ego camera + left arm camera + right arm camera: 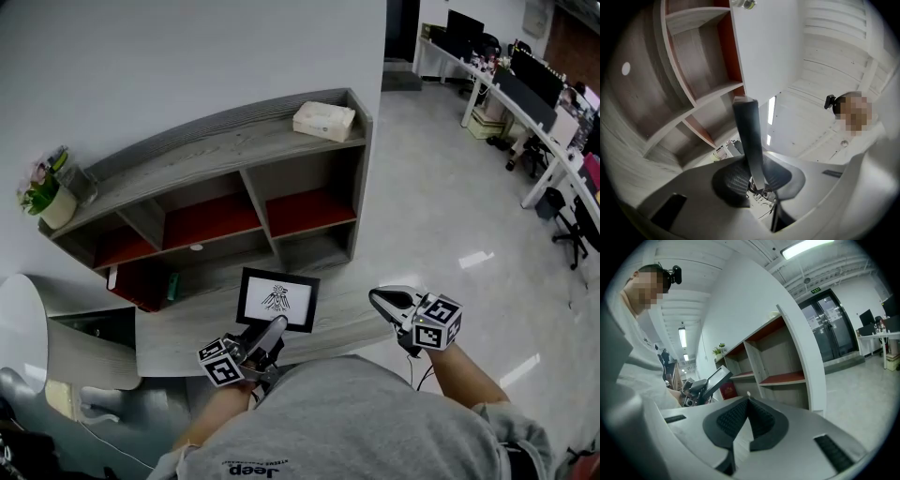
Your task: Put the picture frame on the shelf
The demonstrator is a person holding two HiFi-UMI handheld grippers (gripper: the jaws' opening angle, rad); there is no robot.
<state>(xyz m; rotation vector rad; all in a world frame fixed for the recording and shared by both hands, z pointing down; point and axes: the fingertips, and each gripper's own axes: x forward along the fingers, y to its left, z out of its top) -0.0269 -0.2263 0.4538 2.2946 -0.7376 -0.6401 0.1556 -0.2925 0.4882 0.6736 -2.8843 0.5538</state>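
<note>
1 picture frame (pixel 277 299) in L gripper (pixel 274 330); 1 shelf (pixel 216 145)

Bright light, glare on floor (pixel 476 259), fisheye edges

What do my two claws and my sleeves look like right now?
The left claw and right claw both have pale grey bodies with dark ribbed pads. Each carries a white cube with black square markers. A thin dark cable hangs by the right one. You wear a grey short-sleeved shirt with small dark print.
</note>
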